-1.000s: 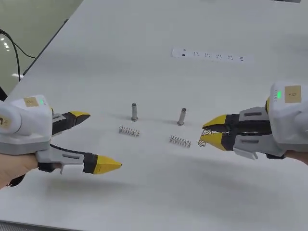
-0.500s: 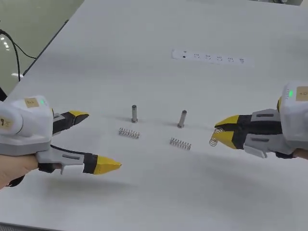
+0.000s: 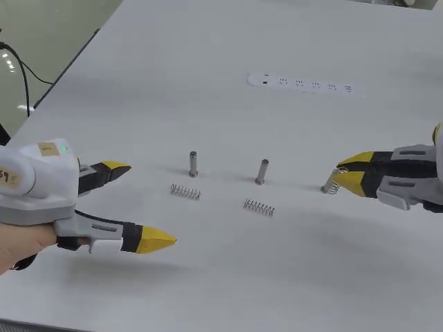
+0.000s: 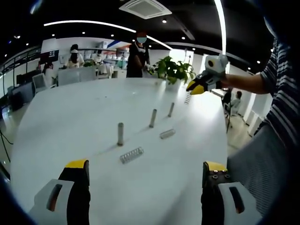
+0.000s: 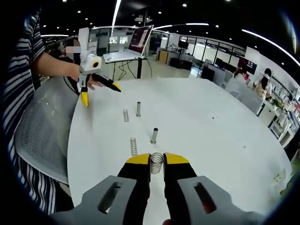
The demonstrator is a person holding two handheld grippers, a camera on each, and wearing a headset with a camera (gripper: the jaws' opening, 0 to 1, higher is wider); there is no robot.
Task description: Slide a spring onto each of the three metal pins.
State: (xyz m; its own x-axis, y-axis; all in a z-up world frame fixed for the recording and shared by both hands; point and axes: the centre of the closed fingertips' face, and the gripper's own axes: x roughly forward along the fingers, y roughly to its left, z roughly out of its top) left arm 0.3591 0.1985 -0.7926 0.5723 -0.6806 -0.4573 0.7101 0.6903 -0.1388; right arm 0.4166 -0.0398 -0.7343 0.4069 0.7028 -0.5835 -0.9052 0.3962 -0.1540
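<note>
Right gripper view: my R gripper (image 5: 157, 165) clamps one end of a spring (image 5: 157, 158), rest poking out ahead, prob. to thread a metal pin (image 5: 154, 135). L gripper (image 3: 149, 203) hangs wide open, nothing to hold.

The table (image 3: 208, 69) was smooth, matt and pale. Each pin (image 3: 193, 162) was bare metal with a dull sheen; each spring (image 3: 185, 191), thin coiled wire. The left gripper (image 3: 149, 203) and right gripper (image 3: 340, 176) wore matt plastic shells.

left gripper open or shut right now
Open: the left gripper has its yellow-tipped fingers spread wide apart, with nothing held between them.
</note>
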